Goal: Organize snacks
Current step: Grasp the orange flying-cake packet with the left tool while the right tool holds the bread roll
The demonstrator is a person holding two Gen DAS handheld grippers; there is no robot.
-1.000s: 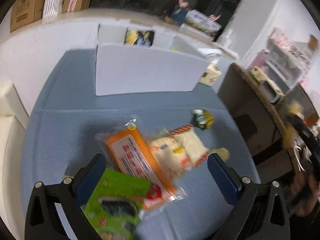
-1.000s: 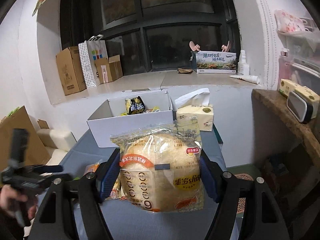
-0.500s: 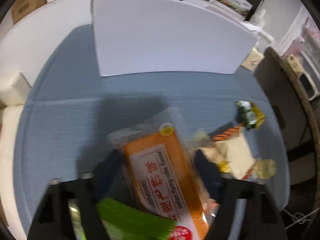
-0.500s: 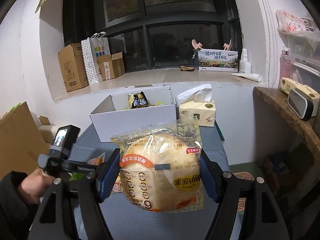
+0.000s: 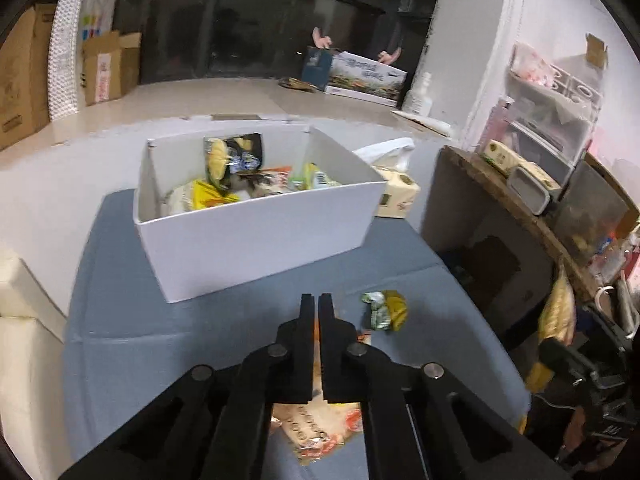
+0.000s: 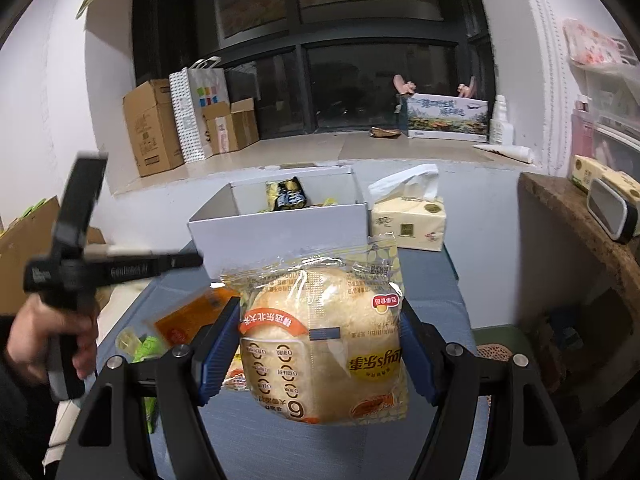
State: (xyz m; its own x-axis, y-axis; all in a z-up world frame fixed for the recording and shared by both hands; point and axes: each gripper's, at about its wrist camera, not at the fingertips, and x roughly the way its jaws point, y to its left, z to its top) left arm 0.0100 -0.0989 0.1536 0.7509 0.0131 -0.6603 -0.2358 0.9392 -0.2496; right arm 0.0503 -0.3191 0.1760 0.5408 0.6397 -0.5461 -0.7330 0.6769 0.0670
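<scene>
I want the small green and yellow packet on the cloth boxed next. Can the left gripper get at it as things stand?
Probably yes. The green and yellow packet lies alone on the blue cloth, just right of the left gripper, with nothing over it. But the jaws are almost shut, apparently pinching an orange wrapper, so they must release and open first.

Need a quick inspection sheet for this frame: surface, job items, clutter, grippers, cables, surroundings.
Surface: blue-grey table, partly covered.
Job's things: white box holding several snack packs; bread pack; orange packet and small green-yellow wrapper lying on the table.
Clutter: tissue box beside the white box.
Grippers: right gripper shut on bread pack; left gripper shut, whether it holds anything cannot be told.
Cables: nothing seen.
Surroundings: cardboard boxes and paper bag on the window ledge.
</scene>
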